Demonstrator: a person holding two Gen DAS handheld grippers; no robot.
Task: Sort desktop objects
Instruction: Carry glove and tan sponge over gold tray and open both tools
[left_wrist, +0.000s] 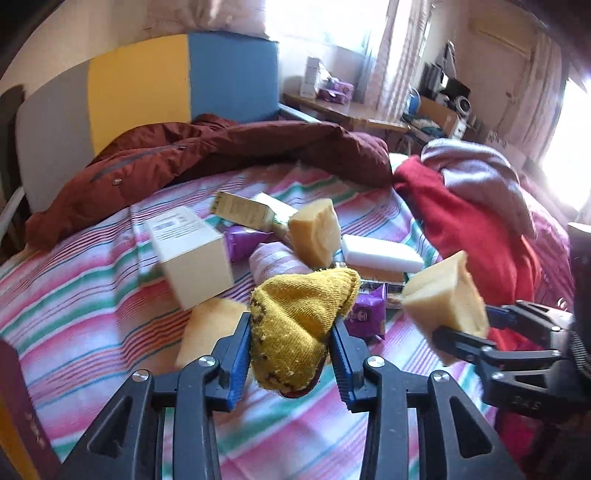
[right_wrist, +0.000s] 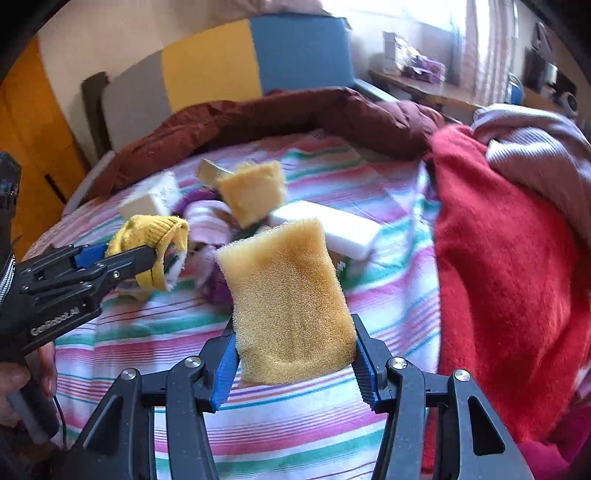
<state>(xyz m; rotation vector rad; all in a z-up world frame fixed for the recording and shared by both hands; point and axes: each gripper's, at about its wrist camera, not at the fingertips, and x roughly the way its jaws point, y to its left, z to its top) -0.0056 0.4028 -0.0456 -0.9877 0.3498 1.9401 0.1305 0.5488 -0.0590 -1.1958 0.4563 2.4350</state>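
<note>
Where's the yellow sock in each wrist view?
Left wrist: yellow sock at bottom centre, clamped between the left gripper fingers.
Right wrist: same sock at mid left, in the left gripper coming in from the left edge.
Shared landmark: white block lying on the striped sheet beyond it.

Bright daylight from blown-out window (left_wrist: 569, 147) at right, fisheye-bent edges, motion blur throughout.
</note>
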